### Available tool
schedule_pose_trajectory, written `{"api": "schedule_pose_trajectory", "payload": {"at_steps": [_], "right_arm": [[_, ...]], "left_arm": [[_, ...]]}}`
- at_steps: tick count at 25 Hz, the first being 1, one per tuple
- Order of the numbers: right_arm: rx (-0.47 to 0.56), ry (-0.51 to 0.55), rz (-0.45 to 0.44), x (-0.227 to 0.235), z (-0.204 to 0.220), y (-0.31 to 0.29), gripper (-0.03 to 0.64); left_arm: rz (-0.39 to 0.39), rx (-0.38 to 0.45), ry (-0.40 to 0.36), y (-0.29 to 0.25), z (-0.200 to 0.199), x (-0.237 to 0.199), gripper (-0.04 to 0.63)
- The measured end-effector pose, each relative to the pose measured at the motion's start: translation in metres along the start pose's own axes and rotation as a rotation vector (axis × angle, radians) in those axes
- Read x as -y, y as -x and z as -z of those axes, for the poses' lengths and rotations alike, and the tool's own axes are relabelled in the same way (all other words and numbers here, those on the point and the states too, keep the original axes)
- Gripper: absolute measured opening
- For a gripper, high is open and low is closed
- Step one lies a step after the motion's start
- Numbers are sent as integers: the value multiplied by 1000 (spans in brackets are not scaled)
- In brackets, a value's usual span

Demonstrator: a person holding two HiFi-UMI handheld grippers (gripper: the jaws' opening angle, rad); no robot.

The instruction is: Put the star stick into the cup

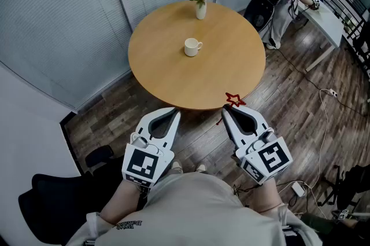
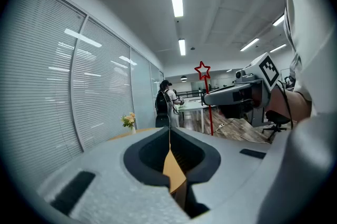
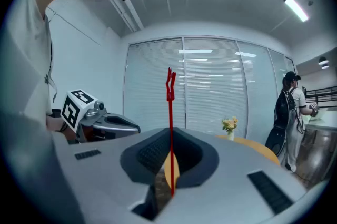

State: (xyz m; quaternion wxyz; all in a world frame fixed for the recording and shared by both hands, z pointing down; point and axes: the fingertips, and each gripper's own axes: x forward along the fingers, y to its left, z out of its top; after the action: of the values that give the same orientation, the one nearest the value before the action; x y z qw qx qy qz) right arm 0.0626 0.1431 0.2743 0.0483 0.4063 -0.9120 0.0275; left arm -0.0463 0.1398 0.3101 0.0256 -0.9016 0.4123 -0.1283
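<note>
The red star-topped stick [image 3: 170, 128] is held upright in the fingers of the right gripper [image 1: 226, 110], with the white handled cup [image 1: 192, 47] ahead-left; the left gripper [image 1: 175, 113] is closed, empty.

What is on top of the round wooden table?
A white cup near the middle of the table and a vase of flowers at its far edge. The star stick in the right gripper covers a bit of the near edge.

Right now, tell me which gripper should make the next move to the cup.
Right. The right gripper is shut on the star stick. The left gripper is shut with nothing in it. The cup stands upright on the table, ahead of both.
</note>
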Motion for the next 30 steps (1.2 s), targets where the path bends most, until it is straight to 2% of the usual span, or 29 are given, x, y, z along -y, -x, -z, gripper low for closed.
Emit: {"api": "schedule_pose_trajectory", "payload": {"at_steps": [7,22,30], "right_arm": [[56,-50,17,-4,-4,-1,34],[32,-50,-6,-1,6,-2,34],[38,-40,-54,12,8,43,34]], "left_arm": [[0,6,3,6,8,-3,23],[-11,-6,-3,1,8,-1,23],[-22,-15,-28,-10,-10,48,22]]}}
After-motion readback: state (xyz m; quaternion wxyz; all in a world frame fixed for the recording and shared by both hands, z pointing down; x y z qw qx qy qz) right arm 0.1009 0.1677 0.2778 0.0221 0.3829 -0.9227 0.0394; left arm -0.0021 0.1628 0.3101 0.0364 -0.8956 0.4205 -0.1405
